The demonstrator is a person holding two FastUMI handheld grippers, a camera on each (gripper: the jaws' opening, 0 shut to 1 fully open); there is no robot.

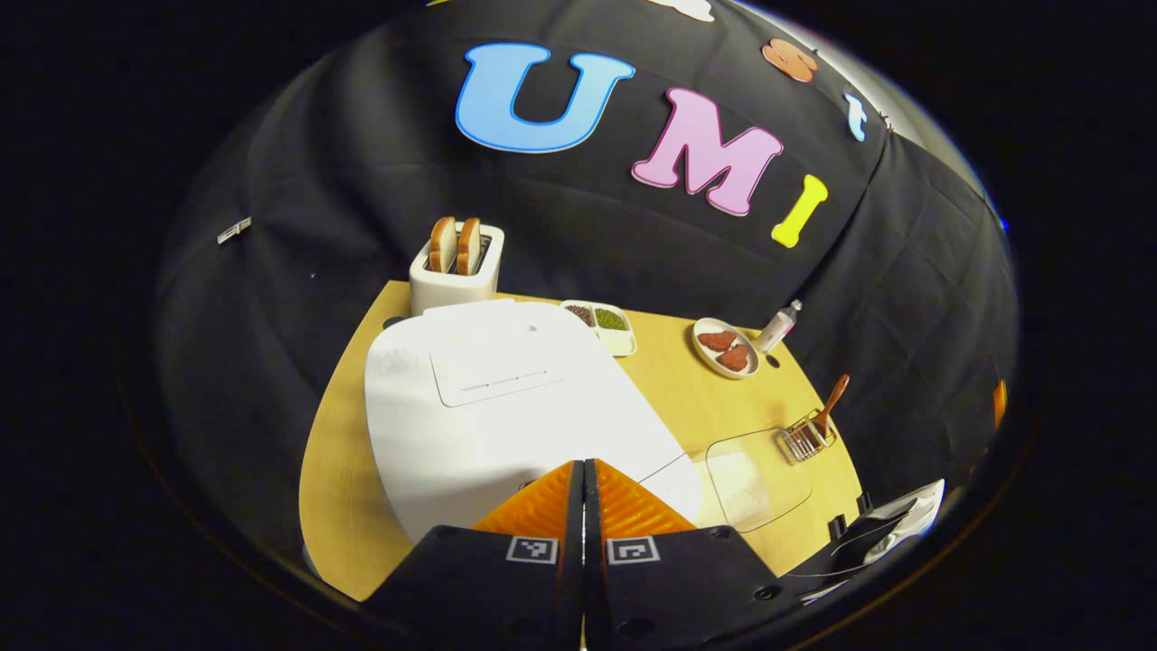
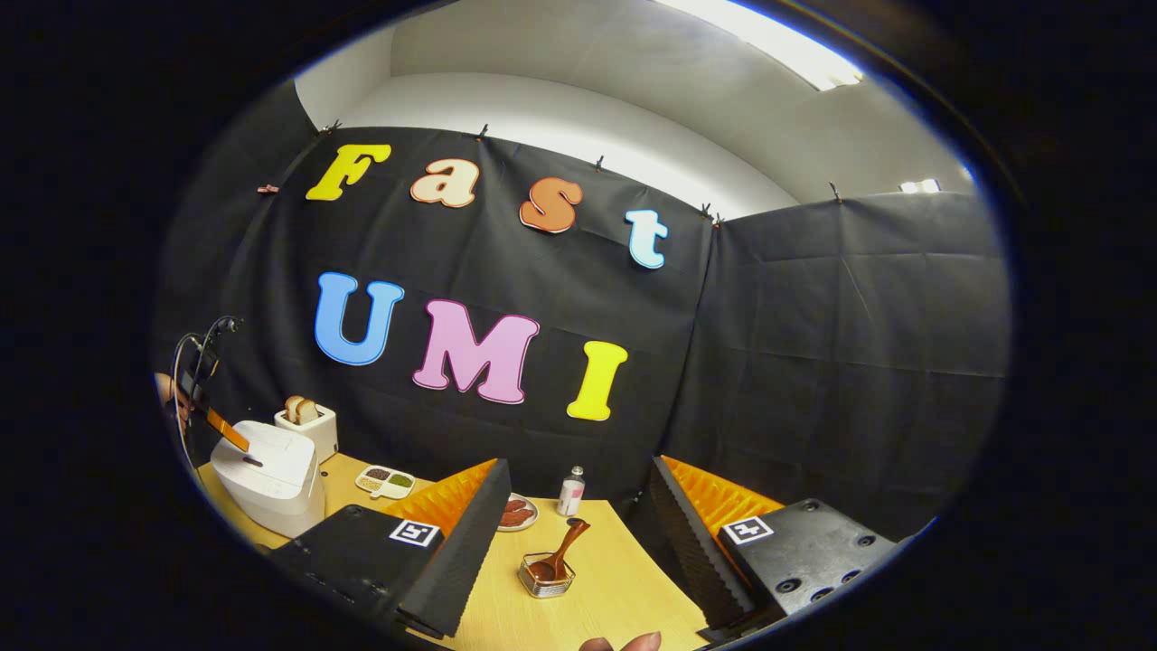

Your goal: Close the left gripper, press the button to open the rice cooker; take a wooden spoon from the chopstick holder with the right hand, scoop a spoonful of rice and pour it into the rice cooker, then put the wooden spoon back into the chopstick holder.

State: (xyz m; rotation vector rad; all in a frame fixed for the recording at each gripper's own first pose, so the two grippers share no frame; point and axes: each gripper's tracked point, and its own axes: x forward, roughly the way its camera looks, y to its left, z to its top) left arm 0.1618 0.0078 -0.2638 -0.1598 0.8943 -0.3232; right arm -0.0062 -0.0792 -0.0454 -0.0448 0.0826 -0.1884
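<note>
My left gripper (image 1: 583,465) is shut with nothing between its fingers, its tips low over the front of the closed white rice cooker (image 1: 488,389). In the right gripper view the left gripper (image 2: 228,430) slants down onto the top of the rice cooker (image 2: 271,475). The wooden spoon (image 1: 832,402) stands in the wire chopstick holder (image 1: 807,438) at the table's right. My right gripper (image 2: 580,470) is open and held above the table, with the chopstick holder (image 2: 547,576) and the spoon (image 2: 565,542) below and between its fingers, apart from them. A clear container (image 1: 759,479) lies right of the cooker.
A toaster (image 1: 456,267) with two bread slices stands behind the cooker. A divided dish of beans (image 1: 601,325), a plate of meat (image 1: 726,349) and a small bottle (image 1: 779,325) line the back of the wooden table (image 1: 334,488). Fingertips of a hand (image 2: 624,644) show at the bottom edge.
</note>
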